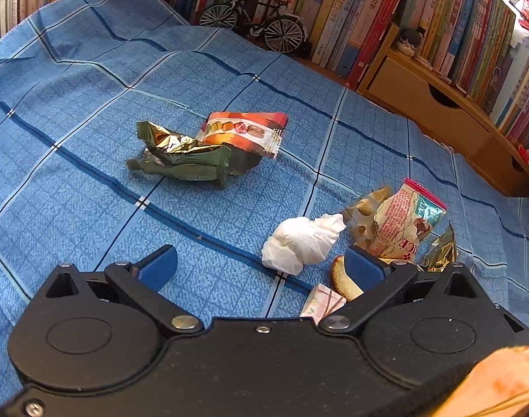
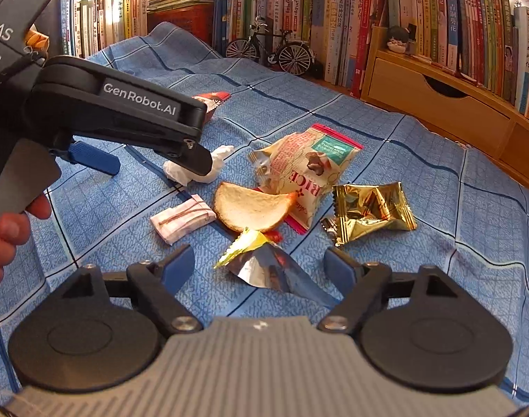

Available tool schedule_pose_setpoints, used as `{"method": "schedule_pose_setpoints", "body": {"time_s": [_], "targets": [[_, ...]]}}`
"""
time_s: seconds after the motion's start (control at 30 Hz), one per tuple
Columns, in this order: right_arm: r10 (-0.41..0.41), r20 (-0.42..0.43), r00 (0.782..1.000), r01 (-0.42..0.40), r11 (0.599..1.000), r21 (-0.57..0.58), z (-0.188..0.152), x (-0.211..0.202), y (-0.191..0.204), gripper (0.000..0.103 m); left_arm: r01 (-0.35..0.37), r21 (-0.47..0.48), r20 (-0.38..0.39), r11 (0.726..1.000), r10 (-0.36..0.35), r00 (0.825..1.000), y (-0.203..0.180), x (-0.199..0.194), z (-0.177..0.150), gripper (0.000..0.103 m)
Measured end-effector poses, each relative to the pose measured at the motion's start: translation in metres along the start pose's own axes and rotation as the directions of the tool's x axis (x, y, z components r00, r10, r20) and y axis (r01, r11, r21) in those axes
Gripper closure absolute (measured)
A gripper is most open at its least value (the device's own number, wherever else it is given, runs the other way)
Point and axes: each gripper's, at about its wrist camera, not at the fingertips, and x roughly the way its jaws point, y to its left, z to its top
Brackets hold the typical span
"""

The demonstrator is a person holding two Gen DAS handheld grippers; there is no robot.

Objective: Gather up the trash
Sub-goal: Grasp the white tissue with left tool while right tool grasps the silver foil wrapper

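1. Bookshelves line the far wall behind a surface [image 1: 90, 111] draped in blue checked cloth; a model bicycle [image 1: 254, 17] stands at the foot of the books, well clear of the litter.
2. Trash lies in two loose groups. The far group is a crumpled green-gold wrapper [image 1: 181, 160] touching a red macaron packet [image 1: 243, 132].
3. The near group holds a wadded white tissue [image 1: 302, 243], a torn rice snack bag [image 2: 306, 170], a curved chip [image 2: 250, 208] resting against that bag, a gold foil wrapper [image 2: 372, 208] just beside it, a small pink-striped packet [image 2: 181, 220] and a silver-and-yellow torn wrapper [image 2: 261, 264].
4. The left claw [image 1: 261, 264] stands apart and empty, angled down over the tissue, which sits near its right-hand finger. Judgement: the tissue is its likely target.
5. The right claw [image 2: 261, 264] is also apart, with the silver wrapper lying between its fingers; no pad presses on it.
6. Judgement: no piece is collected yet. No bin shows in either view.
7. Risk: the foil is thin and flat, and could slide away under closing fingers.
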Motion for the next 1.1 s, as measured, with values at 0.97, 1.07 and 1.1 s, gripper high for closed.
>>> {"method": "schedule_pose_setpoints", "body": {"time_s": [0.97, 1.07, 1.1], "targets": [[0.046, 0.028, 0.999, -0.044, 0.997, -0.065, -0.001, -0.005, 0.005, 0.069, 0.007, 0.116, 0.085, 0.993, -0.017, 0.996, -0.017, -0.007, -0.002, 0.061], [0.047, 0.038, 0.998, -0.045, 0.997, -0.069, 0.0, -0.008, 0.006, 0.069, -0.004, 0.096, 0.098, 0.995, -0.006, 0.995, -0.013, -0.014, -0.003, 0.061], [0.047, 0.042, 0.998, -0.044, 0.996, -0.071, 0.0, -0.009, 0.006, 0.069, -0.008, 0.091, 0.101, 0.996, -0.001, 0.995, -0.012, -0.016, -0.004, 0.061]]}}
